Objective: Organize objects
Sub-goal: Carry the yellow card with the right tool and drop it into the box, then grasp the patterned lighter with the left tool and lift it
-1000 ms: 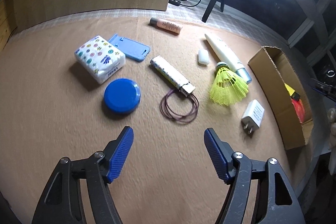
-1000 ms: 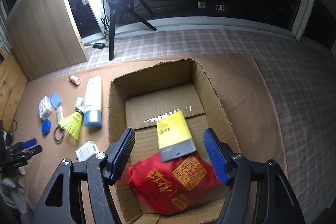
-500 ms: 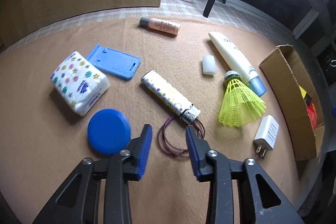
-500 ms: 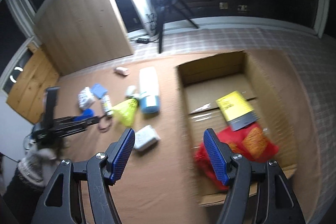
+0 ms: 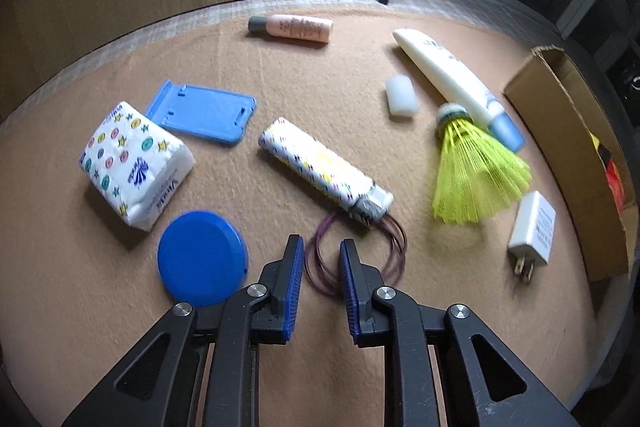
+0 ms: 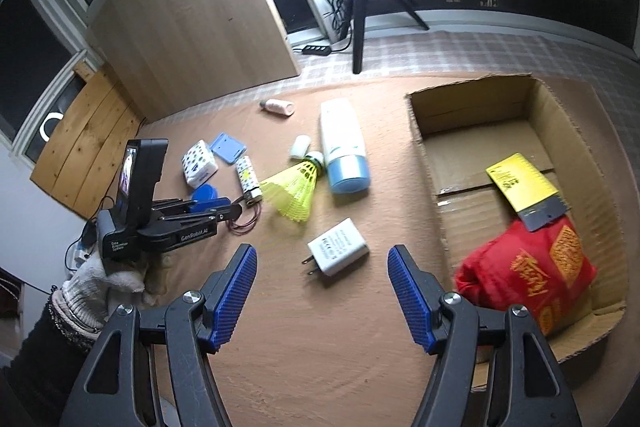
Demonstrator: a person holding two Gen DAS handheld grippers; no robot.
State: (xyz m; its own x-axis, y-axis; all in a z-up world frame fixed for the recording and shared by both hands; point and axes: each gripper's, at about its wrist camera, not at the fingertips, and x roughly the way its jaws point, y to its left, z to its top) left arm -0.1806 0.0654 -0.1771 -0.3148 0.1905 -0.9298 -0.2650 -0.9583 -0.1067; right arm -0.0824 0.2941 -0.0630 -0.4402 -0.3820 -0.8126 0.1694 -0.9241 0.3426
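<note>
Stowed in the open brown cardboard box [image 6: 536, 155]: a red printed fabric pouch [image 6: 532, 271] at its near end and a yellow card with a grey end [image 6: 520, 187] resting partly on the pouch. Outstanding, all outside the box on the tan felt mat [image 6: 320, 347]: a white wall charger with two prongs [image 6: 338, 251], nearest the box; a white tube with a pale blue cap [image 6: 344, 147]; a neon-yellow plastic shuttlecock [image 5: 474, 171]; a small white capsule-shaped piece [image 5: 401, 95]; a pink bottle with a grey cap [image 5: 292, 28]; a white patterned lighter [image 5: 324, 171]; a loop of thin purple hair ties [image 5: 352, 259]; a round blue plastic lid [image 5: 202, 263]; a printed tissue pack [image 5: 134, 163]; a flat blue plastic stand [image 5: 202, 113], farthest from the box. The task is judged barely begun: two items boxed, ten left. Left gripper [image 5: 320, 259]: jaws narrow and closing, with the near arc of the hair ties between the pads; contact cannot be told. Right gripper [image 6: 322, 291]: jaws wide, nothing held, positioned above the charger.
</note>
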